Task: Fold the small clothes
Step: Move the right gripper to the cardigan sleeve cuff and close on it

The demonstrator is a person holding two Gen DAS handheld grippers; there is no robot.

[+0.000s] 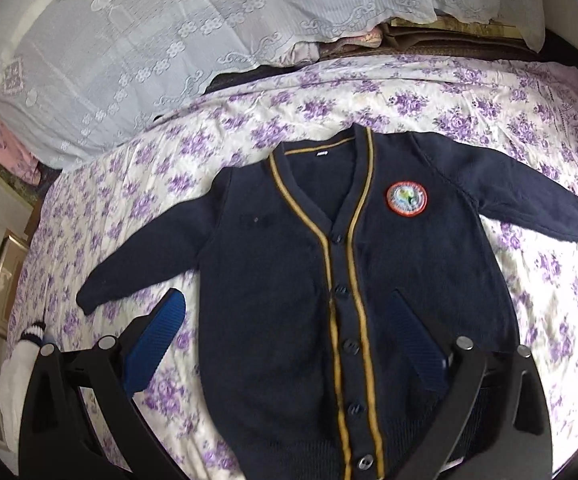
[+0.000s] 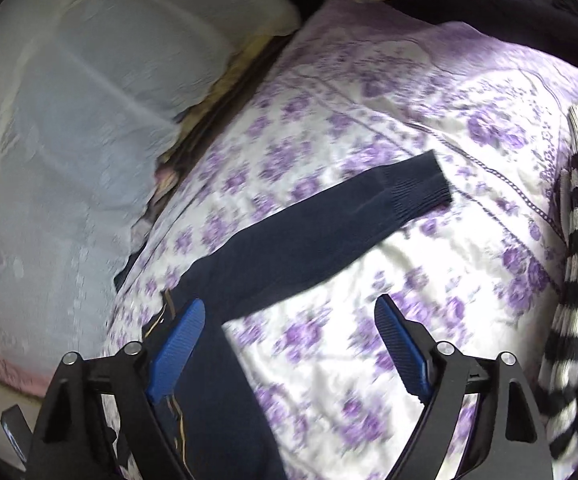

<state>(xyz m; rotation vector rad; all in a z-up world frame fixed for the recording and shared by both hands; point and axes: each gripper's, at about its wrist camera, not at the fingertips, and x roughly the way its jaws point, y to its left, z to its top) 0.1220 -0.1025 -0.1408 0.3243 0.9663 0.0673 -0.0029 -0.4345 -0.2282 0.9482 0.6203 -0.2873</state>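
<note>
A navy cardigan [image 1: 329, 264] is seen spread flat, front up and buttoned, on the floral bedspread [image 1: 149, 184] of a bed, both sleeves stretched outwards. It is judged to be soft, light knitwear that will sag and drape when lifted, so hold is best taken at a ribbed cuff or a shoulder seam. The left gripper [image 1: 285, 340] is held spread apart above the lower body, nothing grasped. The right gripper [image 2: 289, 344] is likewise spread and empty, with the sleeve [image 2: 321, 224] lying beyond its fingers and the cuff [image 2: 417, 188] well ahead.
</note>
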